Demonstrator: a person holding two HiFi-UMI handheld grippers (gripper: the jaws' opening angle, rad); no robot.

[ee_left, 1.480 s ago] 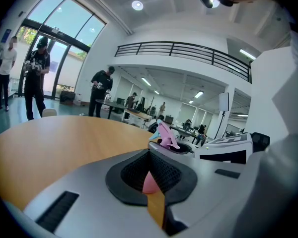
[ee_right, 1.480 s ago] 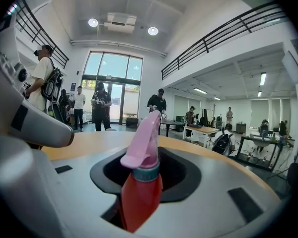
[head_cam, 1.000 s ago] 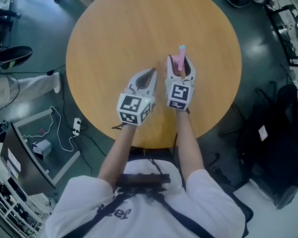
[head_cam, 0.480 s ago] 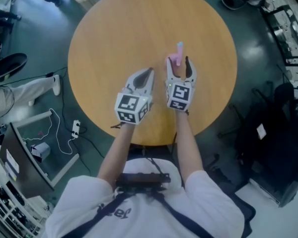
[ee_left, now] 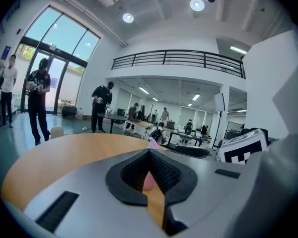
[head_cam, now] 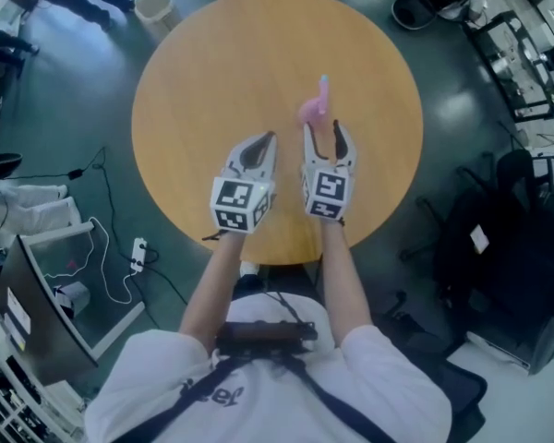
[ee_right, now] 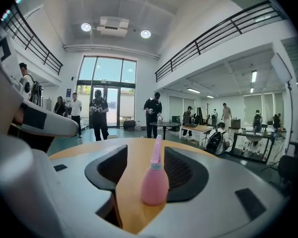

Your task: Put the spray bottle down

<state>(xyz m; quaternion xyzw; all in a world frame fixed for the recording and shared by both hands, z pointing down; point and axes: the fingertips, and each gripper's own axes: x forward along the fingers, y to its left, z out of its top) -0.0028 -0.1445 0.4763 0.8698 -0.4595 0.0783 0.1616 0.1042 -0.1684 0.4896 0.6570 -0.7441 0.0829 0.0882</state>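
A pink spray bottle (head_cam: 316, 107) stands upright on the round wooden table (head_cam: 212, 63), right of its middle. My right gripper (head_cam: 322, 129) is just behind it; the jaws are closing but stand wide apart, and the bottle sits free just past the fingertips, touching neither pad. In the right gripper view the bottle (ee_right: 154, 182) shows framed between the jaws of the right gripper (ee_right: 145, 150). My left gripper (head_cam: 268, 138) hovers beside it to the left, its jaws shut with nothing held. In the left gripper view, a sliver of the pink bottle (ee_left: 149, 181) shows past the left gripper (ee_left: 150, 150).
A pale waste bin (head_cam: 152, 3) stands beyond the table's far left edge. Black chairs and bags (head_cam: 526, 247) crowd the right side. Cables and a power strip (head_cam: 138, 243) lie on the floor at the left. Several people (ee_right: 99, 114) stand far off in the hall.
Both grippers have drawn back toward me and lifted a little. The bottle, earlier between the right jaws, now stands alone on the table ahead of them.
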